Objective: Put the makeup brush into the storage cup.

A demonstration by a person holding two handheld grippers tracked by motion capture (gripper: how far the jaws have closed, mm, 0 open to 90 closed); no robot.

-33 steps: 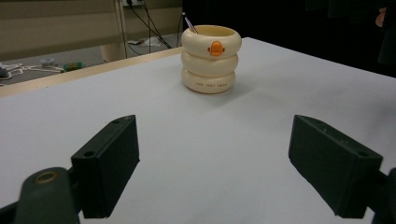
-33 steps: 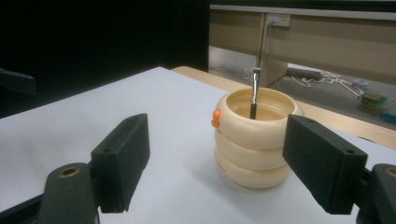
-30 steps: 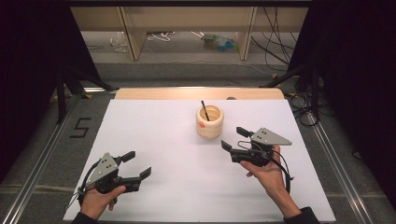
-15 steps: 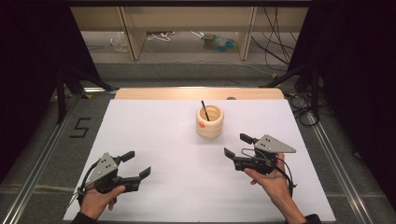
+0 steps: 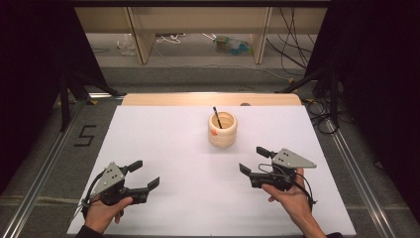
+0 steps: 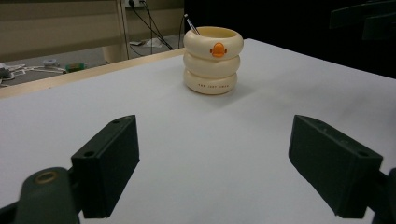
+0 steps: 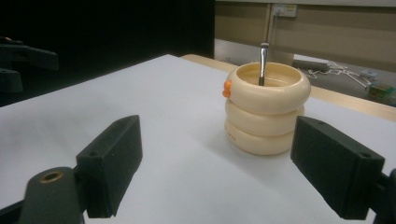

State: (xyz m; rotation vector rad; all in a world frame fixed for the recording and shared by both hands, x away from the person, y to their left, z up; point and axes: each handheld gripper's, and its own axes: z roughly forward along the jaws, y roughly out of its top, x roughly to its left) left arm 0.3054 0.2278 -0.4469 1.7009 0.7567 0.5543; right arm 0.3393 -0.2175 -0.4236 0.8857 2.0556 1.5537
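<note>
The cream ringed holder [image 5: 222, 130] is standing upright on the white table [image 5: 168, 139], toward its far middle, with a dark-handled brush [image 5: 217, 117] leaning inside it and a small orange mark on its upper ring. The right claw [image 5: 252, 161] is hovering near the holder on the person's side and well apart from it; its jaws have just been opening and are now standing wide with nothing between them. The left claw [image 5: 143, 173] is resting low over the near left of the table, likewise gaping wide and empty, and pointing toward the holder from farther off.
</note>
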